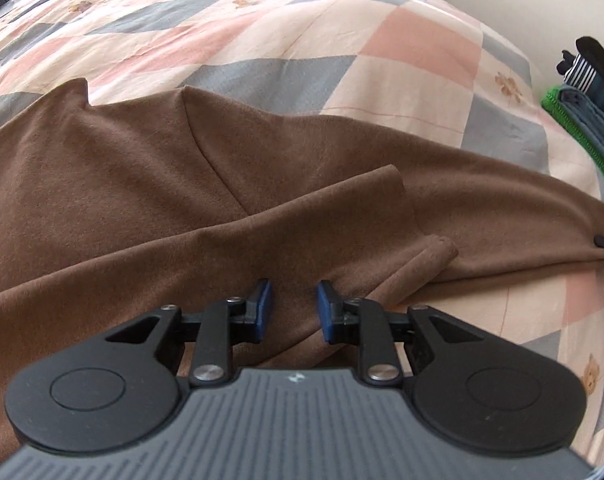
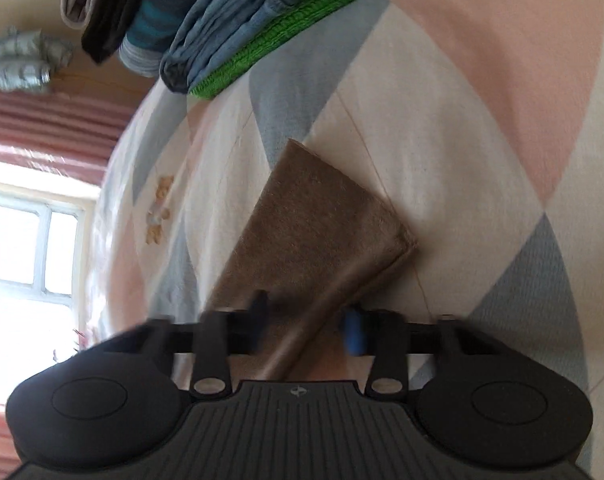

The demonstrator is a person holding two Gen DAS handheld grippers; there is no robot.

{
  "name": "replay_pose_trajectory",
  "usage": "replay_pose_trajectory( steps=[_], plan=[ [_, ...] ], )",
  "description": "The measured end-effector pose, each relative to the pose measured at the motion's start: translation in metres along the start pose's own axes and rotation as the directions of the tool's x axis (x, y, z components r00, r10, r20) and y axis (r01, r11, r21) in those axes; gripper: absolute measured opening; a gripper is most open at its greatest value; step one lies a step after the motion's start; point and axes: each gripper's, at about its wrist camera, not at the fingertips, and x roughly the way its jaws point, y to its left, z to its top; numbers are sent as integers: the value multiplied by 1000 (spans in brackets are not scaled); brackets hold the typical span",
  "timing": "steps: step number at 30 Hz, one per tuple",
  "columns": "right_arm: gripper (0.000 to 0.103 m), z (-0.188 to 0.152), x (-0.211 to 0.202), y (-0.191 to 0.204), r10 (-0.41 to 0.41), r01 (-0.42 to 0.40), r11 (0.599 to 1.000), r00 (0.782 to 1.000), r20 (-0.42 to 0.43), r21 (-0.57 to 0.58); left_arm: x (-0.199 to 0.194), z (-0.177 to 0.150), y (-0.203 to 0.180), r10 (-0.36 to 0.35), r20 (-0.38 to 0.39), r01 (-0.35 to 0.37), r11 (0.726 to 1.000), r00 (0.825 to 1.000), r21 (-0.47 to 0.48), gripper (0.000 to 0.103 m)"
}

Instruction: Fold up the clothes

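On the bed (image 1: 421, 32) | brown garment (image 1: 142, 184) half-folded, sleeves crossed | left gripper (image 1: 292, 310) open, empty | right gripper (image 2: 307, 322) open around cuff (image 2: 321, 216) | folded stack (image 2: 206, 28) beyond cuff

One brown garment (image 1: 142, 184), two tools, perhaps five stacked clothes (image 2: 206, 28).

Each gripper, left (image 1: 293, 308) and right (image 2: 307, 326), has a grey ribbed body, two black round discs, black linkages with silver screws, and blue pads on the jaws.
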Motion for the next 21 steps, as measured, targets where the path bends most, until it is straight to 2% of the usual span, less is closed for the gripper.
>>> replay_pose_trajectory(
  steps=[1, 3, 4, 5, 6, 7, 8, 10, 12, 13, 16, 18, 19, 21],
  plan=[
    [6, -1, -6, 3, -8, 8, 1000, 1000, 11, -23, -3, 2, 1, -4, -1, 4, 1000, 1000, -6, 20],
    [6, -5, -18, 14, -23, 27, 996, 999, 41, -90, -27, 2, 16, -32, 32, 34, 998, 999, -59, 20],
    [6, -11, -27, 32, -27, 40, 982, 997, 73, -183, -40, 0, 25, -42, 54, 47, 995, 998, -93, 21],
    [6, -20, -37, 54, -19, 51, 953, 994, 110, -297, -54, -3, 37, -45, 73, 54, 990, 996, -129, 21],
    [6, -31, -46, 79, -4, 65, 907, 989, 146, -417, -69, -9, 51, -40, 89, 54, 984, 995, -168, 21],
    [6, -48, -53, 107, 29, 71, 834, 985, 173, -547, -83, -16, 68, -33, 101, 54, 976, 994, -212, 22],
    [6, -70, -60, 136, 80, 61, 745, 980, 180, -664, -98, -24, 86, -27, 110, 54, 965, 994, -257, 22],
    [6, -118, -70, 186, 187, 2, 552, 974, 126, -834, -126, -45, 127, -9, 120, 52, 931, 993, -361, 22],
    [6, -176, -73, 225, 273, -114, 381, 962, -6, -917, -155, -70, 171, 9, 126, 52, 882, 992, -468, 22],
    [6, -207, -72, 239, 301, -186, 309, 949, -89, -933, -169, -83, 192, 29, 128, 42, 855, 991, -517, 22],
    [6, -306, -61, 267, 325, -334, 103, 902, -285, -937, -208, -126, 251, 91, 128, 11, 774, 988, -633, 22],
    [6, -370, -47, 274, 295, -385, 1, 882, -367, -923, -226, -155, 283, 124, 118, -6, 715, 985, -699, 22],
    [6, -400, -37, 276, 273, -406, -32, 875, -399, -913, -232, -168, 295, 137, 112, -13, 688, 984, -726, 22],
    [6, -450, -14, 276, 234, -452, -70, 859, -455, -889, -237, -195, 319, 148, 106, -14, 641, 983, -768, 22]
  ],
)
